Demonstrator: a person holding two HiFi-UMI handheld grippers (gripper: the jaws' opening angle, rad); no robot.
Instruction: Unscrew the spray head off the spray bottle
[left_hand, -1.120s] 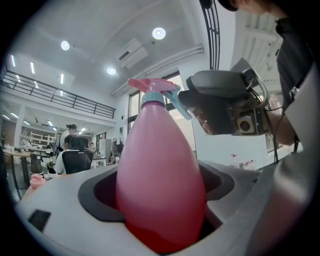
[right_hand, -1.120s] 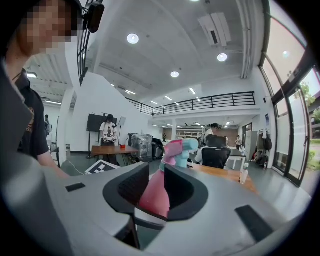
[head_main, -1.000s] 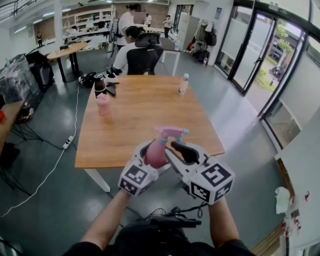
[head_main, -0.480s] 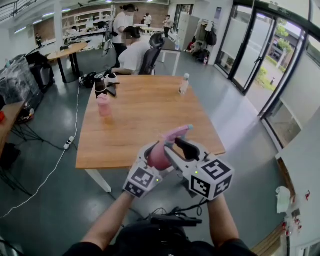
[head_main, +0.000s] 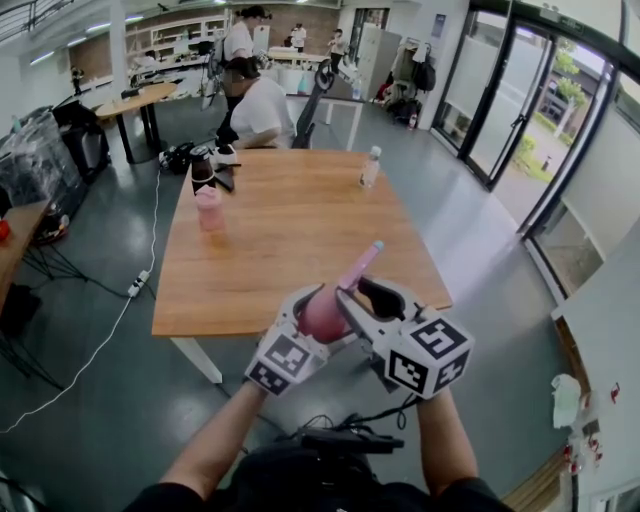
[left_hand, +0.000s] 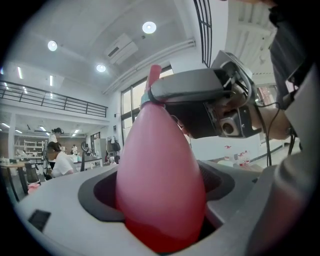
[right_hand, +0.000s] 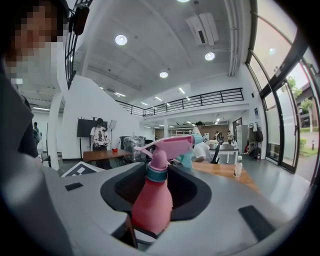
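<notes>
L gripper (head_main: 312, 320) is clamped on the pink bottle (head_main: 322, 310), held up by the table's (head_main: 270, 235) near edge, spray head (head_main: 358, 266) tilted away. R gripper (head_main: 366, 300) jaws are closing round the neck w/ gaps either side, not gripping yet.

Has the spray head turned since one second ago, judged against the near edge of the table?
Yes. The spray head lay roughly parallel to the table's near edge; now its nozzle points away from that edge, toward the far right.
</notes>
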